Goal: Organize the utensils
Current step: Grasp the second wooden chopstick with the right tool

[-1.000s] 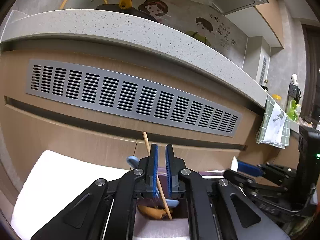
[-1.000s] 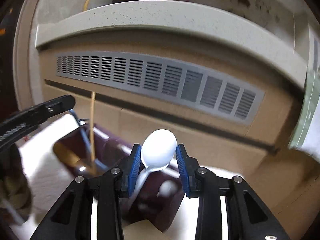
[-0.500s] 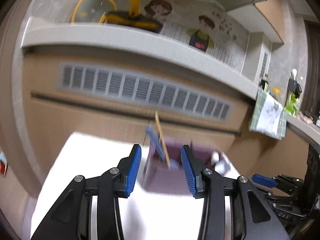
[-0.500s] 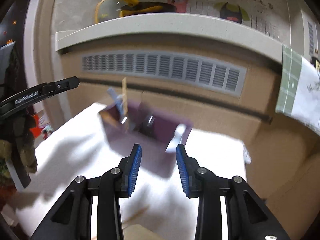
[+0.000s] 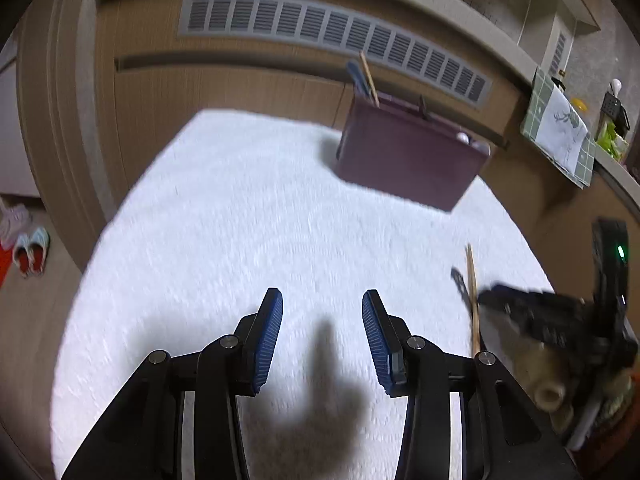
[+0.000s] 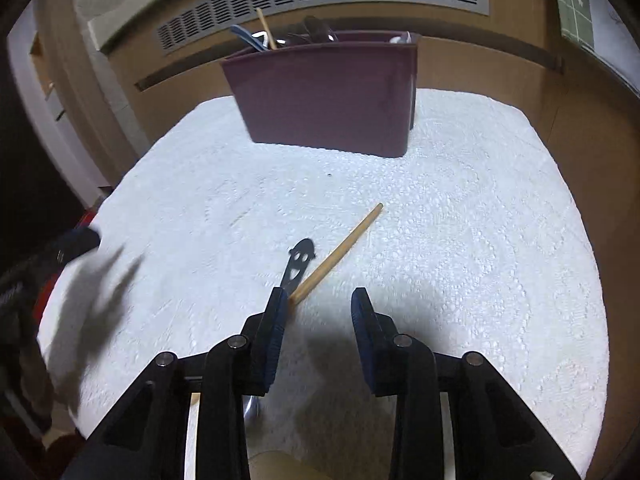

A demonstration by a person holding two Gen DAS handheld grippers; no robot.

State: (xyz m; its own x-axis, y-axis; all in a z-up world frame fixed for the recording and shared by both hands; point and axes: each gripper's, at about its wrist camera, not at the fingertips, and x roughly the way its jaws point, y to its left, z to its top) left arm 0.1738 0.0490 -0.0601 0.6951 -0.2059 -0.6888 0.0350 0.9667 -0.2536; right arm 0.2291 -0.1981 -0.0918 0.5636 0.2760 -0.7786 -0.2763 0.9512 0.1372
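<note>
A purple utensil holder (image 6: 328, 92) stands at the far side of the white cloth; it also shows in the left wrist view (image 5: 408, 160). A chopstick, a blue handle and a white spoon stick out of it. A wooden chopstick (image 6: 340, 252) and a black utensil with a smiley-face handle (image 6: 298, 264) lie on the cloth just ahead of my right gripper (image 6: 320, 308), which is open and empty. The chopstick also shows in the left wrist view (image 5: 474, 296). My left gripper (image 5: 322, 316) is open and empty above bare cloth.
The white cloth (image 6: 480, 240) covers a small table in front of a wooden cabinet with a grey vent grille (image 5: 340, 36). A green checked towel (image 5: 560, 128) hangs at the right. Shoes (image 5: 30, 248) lie on the floor at the left.
Both grippers have opened and pulled back from the holder. The chopstick and the white spoon they held now stand in the holder. The loose utensils on the cloth have come into view.
</note>
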